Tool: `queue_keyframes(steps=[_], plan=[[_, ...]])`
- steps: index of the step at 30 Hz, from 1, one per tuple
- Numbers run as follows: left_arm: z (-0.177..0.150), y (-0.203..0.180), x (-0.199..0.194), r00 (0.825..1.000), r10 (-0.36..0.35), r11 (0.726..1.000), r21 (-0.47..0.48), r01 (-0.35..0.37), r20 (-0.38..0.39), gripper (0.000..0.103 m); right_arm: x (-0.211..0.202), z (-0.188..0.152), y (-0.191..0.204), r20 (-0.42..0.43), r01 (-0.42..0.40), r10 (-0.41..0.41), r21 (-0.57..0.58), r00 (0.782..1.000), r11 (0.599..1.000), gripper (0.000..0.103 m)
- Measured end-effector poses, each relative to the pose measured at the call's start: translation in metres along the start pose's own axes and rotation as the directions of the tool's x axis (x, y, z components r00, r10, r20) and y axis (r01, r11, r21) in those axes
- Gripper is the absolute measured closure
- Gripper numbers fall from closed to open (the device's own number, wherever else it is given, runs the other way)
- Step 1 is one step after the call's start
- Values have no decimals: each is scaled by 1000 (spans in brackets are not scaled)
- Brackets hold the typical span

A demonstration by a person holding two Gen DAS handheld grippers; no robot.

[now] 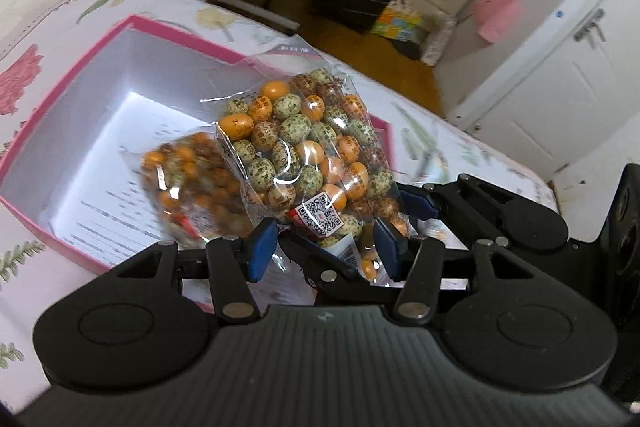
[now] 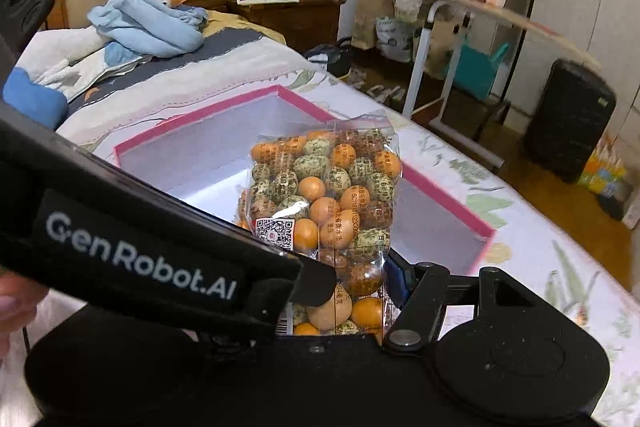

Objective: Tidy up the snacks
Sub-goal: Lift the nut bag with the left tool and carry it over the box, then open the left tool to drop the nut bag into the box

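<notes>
**Left wrist view.** The left gripper (image 1: 326, 247) points at a pink box (image 1: 180, 31) that sits open on a flowered bedspread (image 1: 24, 267). A clear bag of nuts (image 1: 304, 155) stands upright over the near right part of the box. Its lower end sits between the two blue pads (image 1: 262, 247). The jaws are spread wide, one pad at each side edge of the bag. Whether they press on it cannot be told. The right gripper (image 1: 366, 227) reaches in from the right, with one finger across the foot of the bag and one pad at its right edge. A second bag (image 1: 188, 183), blurred, lies inside the box on the white floor.

**Right wrist view.** The bag of nuts (image 2: 324, 195) rises upright from the right gripper (image 2: 344, 287), above the box (image 2: 224, 115). One blue pad (image 2: 396, 283) lies against the bag's right edge. The other finger is hidden behind the left gripper (image 2: 312, 279), whose body crosses from the left with its tip on the bag's face. The right jaws appear clamped on the bag's lower part.

**Assessment.** The step in hand looks like placing this bag into the box beside the second one. The next move likely calls for lowering the bag past the rim. Both sets of jaws must then let go without snagging the film.
</notes>
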State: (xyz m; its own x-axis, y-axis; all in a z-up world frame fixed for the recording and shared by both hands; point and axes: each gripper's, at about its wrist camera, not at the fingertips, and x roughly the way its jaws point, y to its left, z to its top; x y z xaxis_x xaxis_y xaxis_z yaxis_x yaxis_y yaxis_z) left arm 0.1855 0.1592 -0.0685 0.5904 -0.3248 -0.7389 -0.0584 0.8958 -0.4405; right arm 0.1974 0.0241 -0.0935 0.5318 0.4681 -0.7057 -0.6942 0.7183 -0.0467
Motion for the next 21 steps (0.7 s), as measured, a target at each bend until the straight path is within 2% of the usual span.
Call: queue_keyframes(steps=[2,4,6,10,13,17,21], plan=[[4,8,6,1000,11,1000,-12,-11,3,52,9,0,1,-7,-2,2,-3,1000,1000,25],[6,12,11,1000,12,999,-35,-12,-4,52,11,-2,-1,-34,4,-5,-34,999,999,24],[4,11,10,1000,11,999,-37,-11,15,50,0,-7,-1,-28,29,-30,-57,999,998,24],[-5,1,0,998,21,1000,5,-21,58,50,-40,-22,-10,1,26,-26,-30,1000,999,23],[-10,-8,-6,997,15,999,36,-17,75,50,-74,-39,-23,25,32,-32,21,999,999,23],[-18,-31,-12,996,11,994,110,-20,90,50,-118,-60,-53,31,81,-85,111,996,991,23],[-27,-60,-14,996,-22,984,178,6,90,50,-160,-85,-98,54,118,-137,273,989,955,23]])
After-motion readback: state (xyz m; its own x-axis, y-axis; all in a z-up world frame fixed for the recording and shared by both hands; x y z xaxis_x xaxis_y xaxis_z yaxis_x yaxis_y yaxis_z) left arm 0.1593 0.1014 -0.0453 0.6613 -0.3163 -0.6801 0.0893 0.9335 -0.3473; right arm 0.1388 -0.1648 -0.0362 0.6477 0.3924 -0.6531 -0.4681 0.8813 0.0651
